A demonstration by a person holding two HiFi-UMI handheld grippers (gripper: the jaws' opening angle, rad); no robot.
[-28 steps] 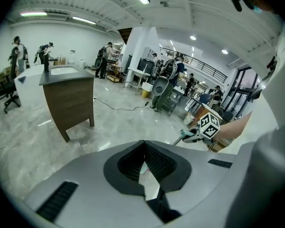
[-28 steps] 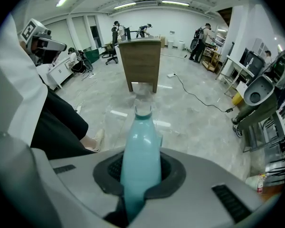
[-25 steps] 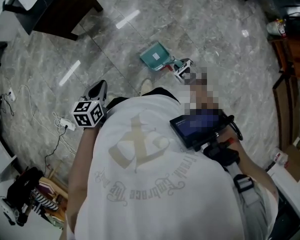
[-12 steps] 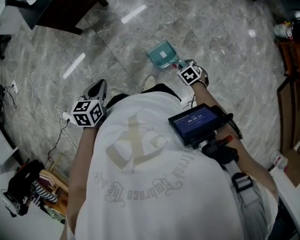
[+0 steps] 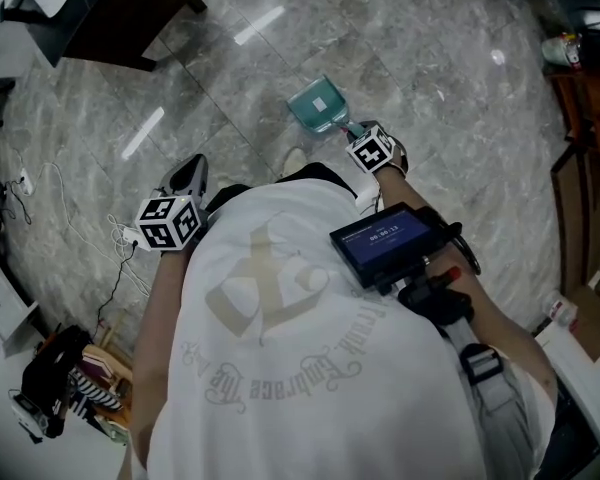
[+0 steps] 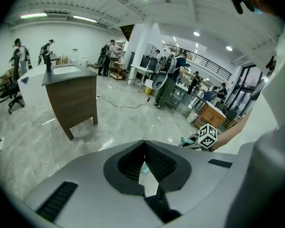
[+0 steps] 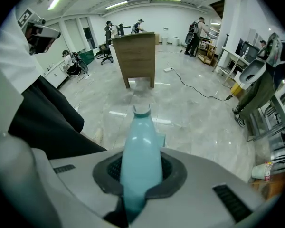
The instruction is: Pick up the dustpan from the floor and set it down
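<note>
The teal dustpan (image 5: 320,106) is over the marble floor just ahead of the person, its handle running back toward my right gripper (image 5: 356,134). In the right gripper view the teal handle (image 7: 141,141) fills the gap between the jaws of my right gripper (image 7: 140,171). The jaws have just been opening slightly, with the handle still held between them. Whether the pan touches the floor I cannot tell. My left gripper (image 5: 187,175) hangs at the person's left side, away from the dustpan. In its own view my left gripper (image 6: 143,148) is shut, with nothing between the pads.
A dark wooden cabinet (image 5: 110,18) stands at the back left. Cables and a power strip (image 5: 120,240) lie on the floor at left, with bags (image 5: 50,383) at the lower left. Wooden furniture (image 5: 580,118) lines the right side. A shoe (image 5: 295,161) is beside the dustpan.
The right gripper has sunk a little with the dustpan's handle in it. The left gripper has stayed where it was.
</note>
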